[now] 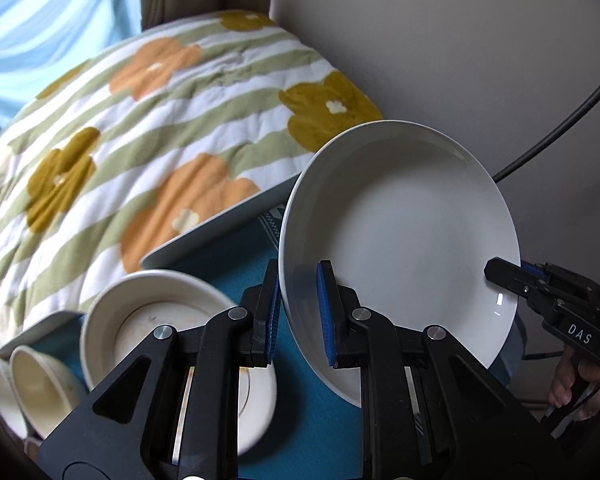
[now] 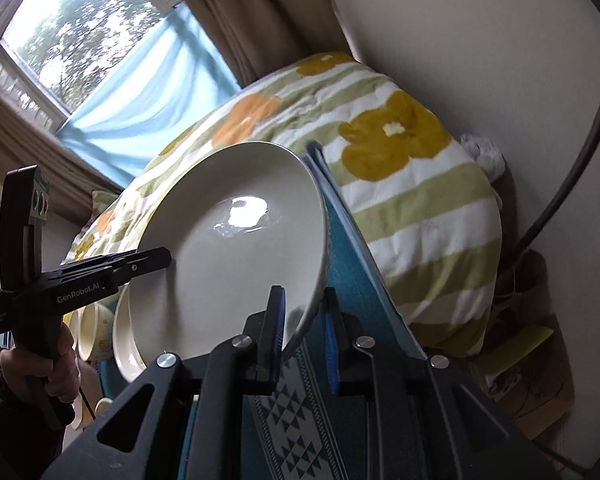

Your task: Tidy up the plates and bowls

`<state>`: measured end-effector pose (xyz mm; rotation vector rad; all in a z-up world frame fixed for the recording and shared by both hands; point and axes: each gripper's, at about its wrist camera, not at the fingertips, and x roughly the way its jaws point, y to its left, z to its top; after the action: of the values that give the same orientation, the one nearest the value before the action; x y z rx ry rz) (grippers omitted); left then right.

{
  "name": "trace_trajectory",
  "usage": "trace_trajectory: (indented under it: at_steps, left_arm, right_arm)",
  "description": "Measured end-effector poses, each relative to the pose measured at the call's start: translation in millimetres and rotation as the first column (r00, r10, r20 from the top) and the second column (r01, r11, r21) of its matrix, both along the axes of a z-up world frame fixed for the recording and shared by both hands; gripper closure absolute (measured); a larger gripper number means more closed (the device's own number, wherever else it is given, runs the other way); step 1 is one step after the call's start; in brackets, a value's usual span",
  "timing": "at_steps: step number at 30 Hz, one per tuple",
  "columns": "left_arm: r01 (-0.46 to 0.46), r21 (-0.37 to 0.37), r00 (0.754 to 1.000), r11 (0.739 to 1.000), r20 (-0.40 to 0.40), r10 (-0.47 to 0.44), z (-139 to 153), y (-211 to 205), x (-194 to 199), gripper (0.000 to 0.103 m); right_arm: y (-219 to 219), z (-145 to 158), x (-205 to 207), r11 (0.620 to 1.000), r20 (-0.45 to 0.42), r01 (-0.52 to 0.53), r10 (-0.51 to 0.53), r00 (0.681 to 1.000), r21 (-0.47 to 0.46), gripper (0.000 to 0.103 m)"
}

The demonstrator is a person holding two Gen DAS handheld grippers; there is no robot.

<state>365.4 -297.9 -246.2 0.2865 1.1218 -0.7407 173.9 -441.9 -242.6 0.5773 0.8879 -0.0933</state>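
left tool (image 1: 298,312): clamps white plate (image 1: 412,232) rim; right tool (image 1: 496,272): opposite rim

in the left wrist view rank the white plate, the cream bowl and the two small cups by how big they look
1. White plate, largest, though it is held nearest the camera.
2. Cream bowl.
3. Two small cups: they look alike and are partly cut off, so I won't rank them.

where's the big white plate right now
The big white plate is held tilted above the blue cloth, gripped at opposite rims by the left tool and right tool, beside the floral blanket.
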Motion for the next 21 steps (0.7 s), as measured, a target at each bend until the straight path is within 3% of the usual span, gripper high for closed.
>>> trace_trajectory:
  at_steps: [5, 11, 17, 21]
  left_arm:
    - [-0.082, -0.031, 0.995, 0.996, 0.053, 0.084, 50, 41, -33, 0.088]
    - [-0.183, -0.076, 0.979, 0.98, 0.081, 0.189, 88, 110, -81, 0.088]
    - [-0.277, -0.076, 0.954, 0.958, 0.097, 0.284, 100, 189, -136, 0.088]
    - [-0.343, -0.069, 0.933, 0.937, 0.087, 0.348, 92, 242, -172, 0.088]
  right_arm:
    - [22, 43, -10, 0.995, 0.041, -0.098, 0.1, 0.994, -0.035, 0.087]
    - [67, 76, -30, 0.978, 0.081, -0.198, 0.203, 0.976, -0.058, 0.087]
    - [120, 76, -53, 0.958, 0.085, -0.285, 0.286, 0.955, -0.022, 0.087]
    - [159, 65, -66, 0.939, 0.061, -0.345, 0.345, 0.937, -0.016, 0.087]
